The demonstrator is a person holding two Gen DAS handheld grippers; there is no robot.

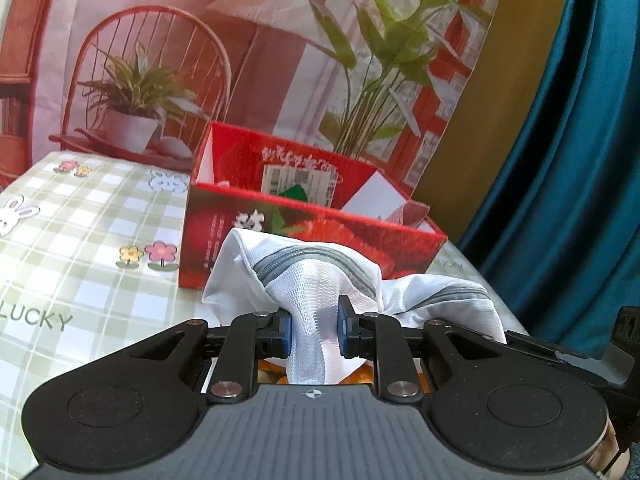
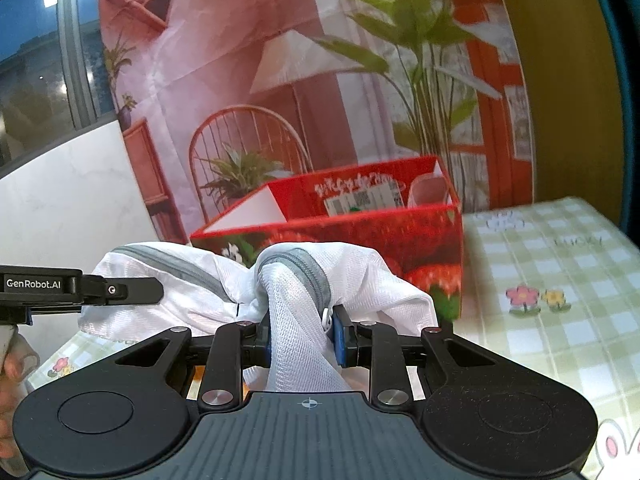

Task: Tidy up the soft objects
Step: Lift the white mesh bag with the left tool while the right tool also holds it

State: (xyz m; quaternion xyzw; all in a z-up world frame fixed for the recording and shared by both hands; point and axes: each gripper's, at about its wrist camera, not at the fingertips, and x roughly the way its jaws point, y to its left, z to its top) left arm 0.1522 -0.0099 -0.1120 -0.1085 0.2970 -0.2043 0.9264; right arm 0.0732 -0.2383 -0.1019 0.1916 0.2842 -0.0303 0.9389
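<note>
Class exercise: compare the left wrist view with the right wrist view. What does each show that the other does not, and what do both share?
Only the left wrist view shows the teal curtain and the tablecloth's clear "LUCKY" print. Only the right wrist view shows a window, a white wall and a person's fingers. Both show a white mesh bag with a grey zipper, pinched by the left gripper and right gripper, and the open red box on the checked tablecloth.

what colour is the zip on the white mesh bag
Grey, on the white mesh bag; the zip shows best in the left wrist view.
</note>
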